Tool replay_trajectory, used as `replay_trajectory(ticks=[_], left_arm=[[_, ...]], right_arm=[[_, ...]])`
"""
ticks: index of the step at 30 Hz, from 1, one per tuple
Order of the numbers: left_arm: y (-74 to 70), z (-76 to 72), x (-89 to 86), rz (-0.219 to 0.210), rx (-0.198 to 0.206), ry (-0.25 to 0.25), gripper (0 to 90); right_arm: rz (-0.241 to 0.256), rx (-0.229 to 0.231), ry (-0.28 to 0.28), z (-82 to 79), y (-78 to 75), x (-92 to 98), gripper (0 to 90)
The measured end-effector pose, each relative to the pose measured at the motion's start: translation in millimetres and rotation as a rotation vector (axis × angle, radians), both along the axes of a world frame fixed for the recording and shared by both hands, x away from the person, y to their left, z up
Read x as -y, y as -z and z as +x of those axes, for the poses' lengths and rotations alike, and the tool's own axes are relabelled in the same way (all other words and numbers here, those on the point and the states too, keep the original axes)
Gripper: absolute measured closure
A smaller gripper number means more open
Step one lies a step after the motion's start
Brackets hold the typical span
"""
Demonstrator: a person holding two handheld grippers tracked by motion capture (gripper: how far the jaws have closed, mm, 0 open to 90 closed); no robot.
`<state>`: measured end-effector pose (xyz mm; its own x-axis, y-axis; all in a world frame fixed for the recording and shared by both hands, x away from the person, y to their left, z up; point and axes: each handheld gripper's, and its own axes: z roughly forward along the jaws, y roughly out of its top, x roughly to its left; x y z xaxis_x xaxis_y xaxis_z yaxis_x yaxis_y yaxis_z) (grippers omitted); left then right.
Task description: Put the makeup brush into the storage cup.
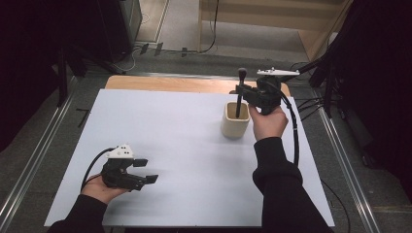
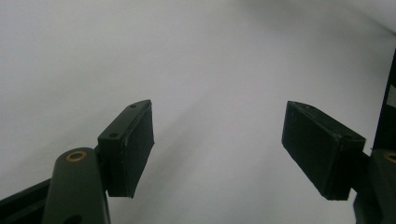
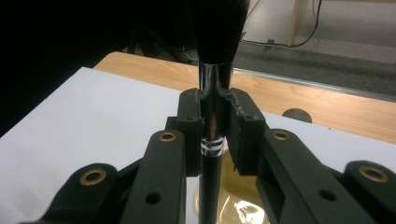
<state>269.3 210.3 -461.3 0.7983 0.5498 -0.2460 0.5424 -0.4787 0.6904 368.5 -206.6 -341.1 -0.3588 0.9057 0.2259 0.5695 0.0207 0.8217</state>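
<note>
Your right tongs [image 1: 241, 91] clamp the makeup brush [image 3: 215, 100] at its ferrule, handle in the cream cup [image 1: 235, 120]; keep it upright, clearing the rim. Left tongs [image 1: 145, 171] rest wide.

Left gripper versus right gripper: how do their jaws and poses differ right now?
The left gripper has its jaws wide apart and holds nothing; the right gripper is clamped on the shiny metal ferrule of a black makeup brush. The left sits low over the white table sheet; the right is raised above the cream cup, brush upright, handle inside. Both are black and hand-held.
</note>
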Motion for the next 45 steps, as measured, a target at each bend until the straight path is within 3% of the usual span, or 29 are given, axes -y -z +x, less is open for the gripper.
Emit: replay_trajectory(ticks=[17, 23, 26, 39, 45], left_arm=[[0.5, 0.3, 0.8, 0.004, 0.000, 0.009, 25.8], [0.5, 0.6, 0.3, 0.002, -0.001, 0.005, 25.8], [0.5, 0.8, 0.5, 0.003, 0.000, 0.008, 25.8], [0.6, 0.8, 0.7, 0.007, 0.000, 0.009, 25.8], [0.7, 1.1, 0.5, 0.007, 0.000, 0.009, 25.8]], right_arm=[[-0.025, 0.026, 0.047, 15.2, 19.9, -1.5, 77.6], [-0.023, 0.013, 0.058, 17.6, 30.4, 1.5, 77.6], [-0.023, 0.038, 0.056, 16.7, 35.4, 1.2, 77.6], [-0.002, 0.005, 0.068, 18.7, 57.5, 0.9, 77.2], [-0.019, -0.007, 0.057, 18.6, 62.6, 0.9, 76.9]])
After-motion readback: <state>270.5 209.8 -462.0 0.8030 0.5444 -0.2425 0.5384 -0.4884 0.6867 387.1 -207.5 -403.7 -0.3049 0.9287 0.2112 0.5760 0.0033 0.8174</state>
